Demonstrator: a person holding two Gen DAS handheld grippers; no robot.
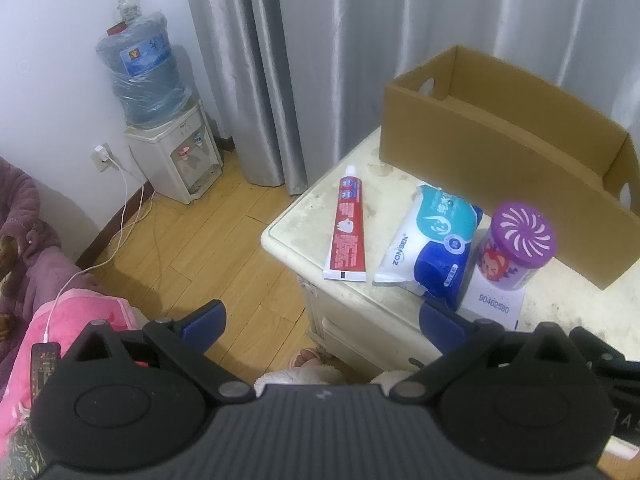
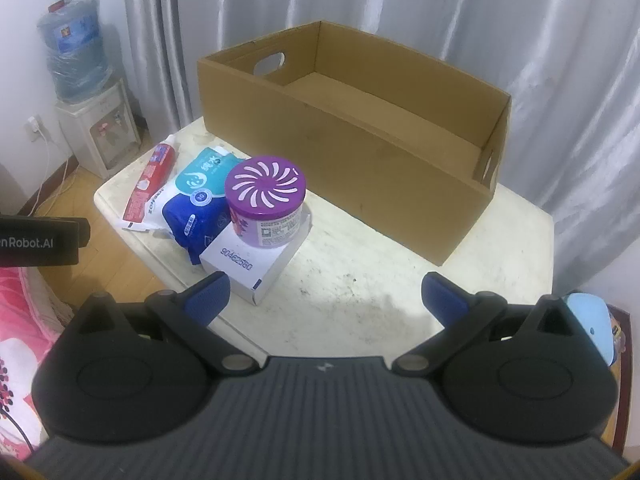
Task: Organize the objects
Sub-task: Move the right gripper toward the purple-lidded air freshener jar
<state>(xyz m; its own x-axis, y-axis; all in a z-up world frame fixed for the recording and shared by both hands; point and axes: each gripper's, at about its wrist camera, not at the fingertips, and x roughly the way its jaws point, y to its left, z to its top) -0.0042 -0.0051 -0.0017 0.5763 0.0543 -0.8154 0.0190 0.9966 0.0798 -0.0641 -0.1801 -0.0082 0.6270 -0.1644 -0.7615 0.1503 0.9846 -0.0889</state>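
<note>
1. Judging by how things lie, the organizing is only just starting: the open brown cardboard box with cut-out handles is sitting at the back of the worn cream tabletop, and the part of its floor that shows is holding nothing.
2. All four loose items are still waiting in front of the box, at the tabletop's left end: a red toothpaste tube is lying flat nearest the left edge, and a blue-and-white soft pack of wipes is lying just beside it.
3. A round purple-lidded air-freshener jar is standing upright on top of a small white carton printed with a number, which is touching the wipes pack.
4. The left gripper is hovering off the tabletop's left corner with its jaws spread wide and nothing between them.
5. The right gripper is hanging over the bare front of the tabletop, jaws likewise wide apart and empty, its left finger close by the white carton.
6. What is probably left: moving each of the four items into the box.
</note>
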